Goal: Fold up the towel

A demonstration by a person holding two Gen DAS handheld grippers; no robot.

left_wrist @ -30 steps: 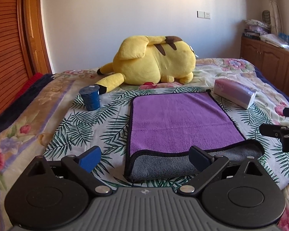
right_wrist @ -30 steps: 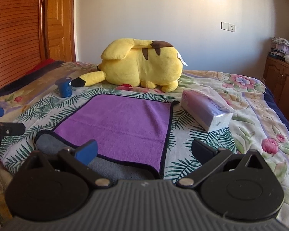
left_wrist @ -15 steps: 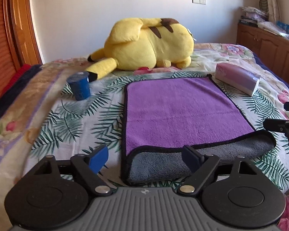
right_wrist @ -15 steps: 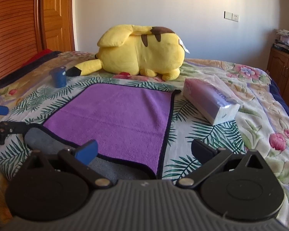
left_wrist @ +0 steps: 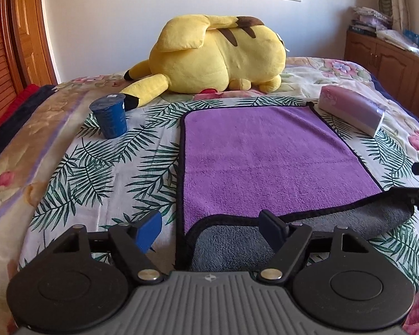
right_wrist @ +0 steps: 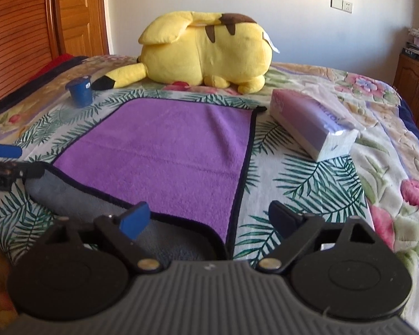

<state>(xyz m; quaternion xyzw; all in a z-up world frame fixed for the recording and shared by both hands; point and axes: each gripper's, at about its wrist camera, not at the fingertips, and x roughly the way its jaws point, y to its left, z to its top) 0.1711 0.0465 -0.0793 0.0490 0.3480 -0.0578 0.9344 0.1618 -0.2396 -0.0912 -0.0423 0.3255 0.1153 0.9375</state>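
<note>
A purple towel (left_wrist: pixel 265 156) with black trim lies flat on the bed; its near edge is turned over and shows the grey underside (left_wrist: pixel 231 245). It also shows in the right wrist view (right_wrist: pixel 170 156). My left gripper (left_wrist: pixel 211 227) is open and empty, low over the towel's near left corner. My right gripper (right_wrist: pixel 208 219) is open and empty, low over the near right corner. Each gripper's fingers show at the side of the other's view.
A big yellow plush toy (left_wrist: pixel 218 58) lies behind the towel. A blue cup (left_wrist: pixel 110 115) stands at the left. A tissue pack (left_wrist: pixel 354 111) lies at the right. A wooden cabinet (left_wrist: pixel 391 64) stands at the far right, wooden doors (right_wrist: pixel 28 28) at the left.
Both grippers have moved forward and lower toward the towel's near folded edge. Both stay open. The towel has not moved.
</note>
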